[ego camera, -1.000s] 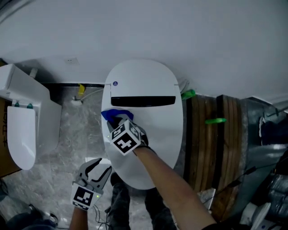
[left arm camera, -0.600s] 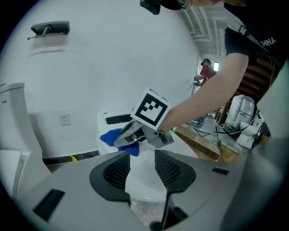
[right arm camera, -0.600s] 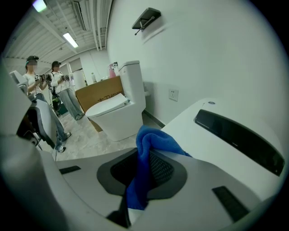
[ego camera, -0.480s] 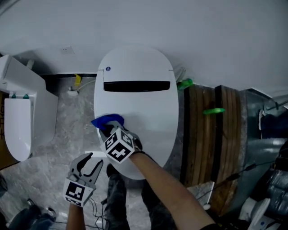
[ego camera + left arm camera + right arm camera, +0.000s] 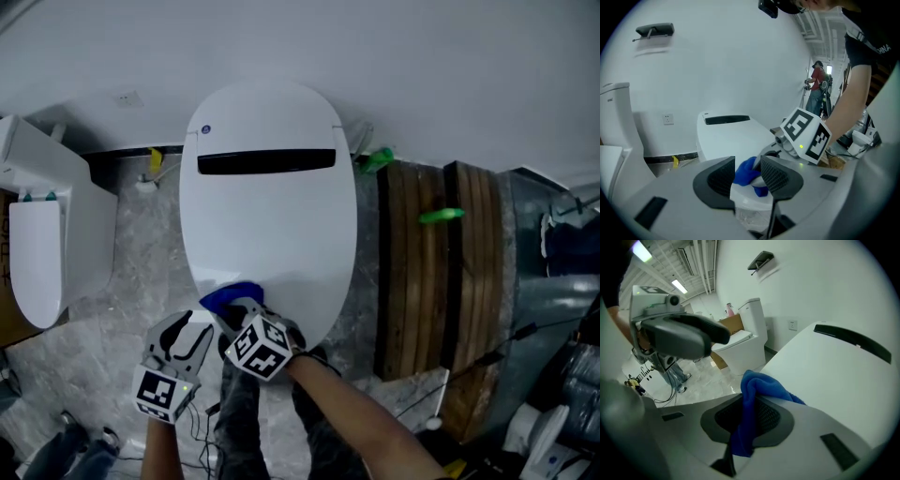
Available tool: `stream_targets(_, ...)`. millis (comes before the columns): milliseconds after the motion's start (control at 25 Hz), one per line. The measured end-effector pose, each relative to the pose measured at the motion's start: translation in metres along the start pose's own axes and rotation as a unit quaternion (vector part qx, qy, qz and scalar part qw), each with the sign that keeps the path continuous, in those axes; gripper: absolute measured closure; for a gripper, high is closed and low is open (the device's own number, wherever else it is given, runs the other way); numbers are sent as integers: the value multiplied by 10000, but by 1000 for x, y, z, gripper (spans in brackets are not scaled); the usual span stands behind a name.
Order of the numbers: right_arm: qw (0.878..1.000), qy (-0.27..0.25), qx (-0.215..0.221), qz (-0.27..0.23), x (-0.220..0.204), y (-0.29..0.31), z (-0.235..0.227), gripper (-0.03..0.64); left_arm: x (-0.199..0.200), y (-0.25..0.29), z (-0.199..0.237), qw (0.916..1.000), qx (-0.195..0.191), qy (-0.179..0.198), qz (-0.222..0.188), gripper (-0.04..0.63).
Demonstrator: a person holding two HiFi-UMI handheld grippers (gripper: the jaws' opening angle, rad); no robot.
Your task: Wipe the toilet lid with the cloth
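Note:
The white toilet lid [image 5: 267, 216] lies closed in the middle of the head view. My right gripper [image 5: 240, 311] is shut on a blue cloth [image 5: 230, 296] and holds it against the lid's near left rim. In the right gripper view the cloth [image 5: 761, 383] bunches up out of the jaws of the right gripper [image 5: 747, 420], over the lid [image 5: 834, 376]. My left gripper [image 5: 184, 328] hovers just left of it, off the rim, open and empty. In the left gripper view the left gripper [image 5: 747, 177] frames the cloth [image 5: 746, 169] beyond its jaws, not touching it.
A second white toilet [image 5: 42, 234] stands on the left on the marble floor. Dark wooden planks [image 5: 422, 272] with two green items [image 5: 441, 216] lie on the right. A white wall rises behind. Cables trail on the floor near my feet. A person [image 5: 816, 89] stands far off.
My right gripper has dragged the cloth from the lid's upper left, near the dark slot, down to its near rim. The left gripper has edged closer to the toilet's front.

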State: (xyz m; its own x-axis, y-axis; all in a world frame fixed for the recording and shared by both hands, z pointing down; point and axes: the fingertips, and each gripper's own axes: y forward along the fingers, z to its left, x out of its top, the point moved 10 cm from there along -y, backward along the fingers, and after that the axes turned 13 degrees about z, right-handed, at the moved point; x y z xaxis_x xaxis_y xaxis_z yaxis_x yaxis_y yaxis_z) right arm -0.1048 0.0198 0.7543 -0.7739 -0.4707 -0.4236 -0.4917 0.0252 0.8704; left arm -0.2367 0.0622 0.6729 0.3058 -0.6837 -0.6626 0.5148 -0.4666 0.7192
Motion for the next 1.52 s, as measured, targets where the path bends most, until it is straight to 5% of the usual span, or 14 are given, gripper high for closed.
stream_targets(680,9929,911,766,-34,-147,-45,23,568,38,43,-58,9996,-242,-86,73,442)
stream_targets(1040,9942,1021,331,11,-179,-83,-38,566,47,67,-71,9992,-367,11,140,440)
stream_targets(1520,9838,1644,-562,-431,-135,-113,-162,565,56,70,-45,9988,-464,22,135,442)
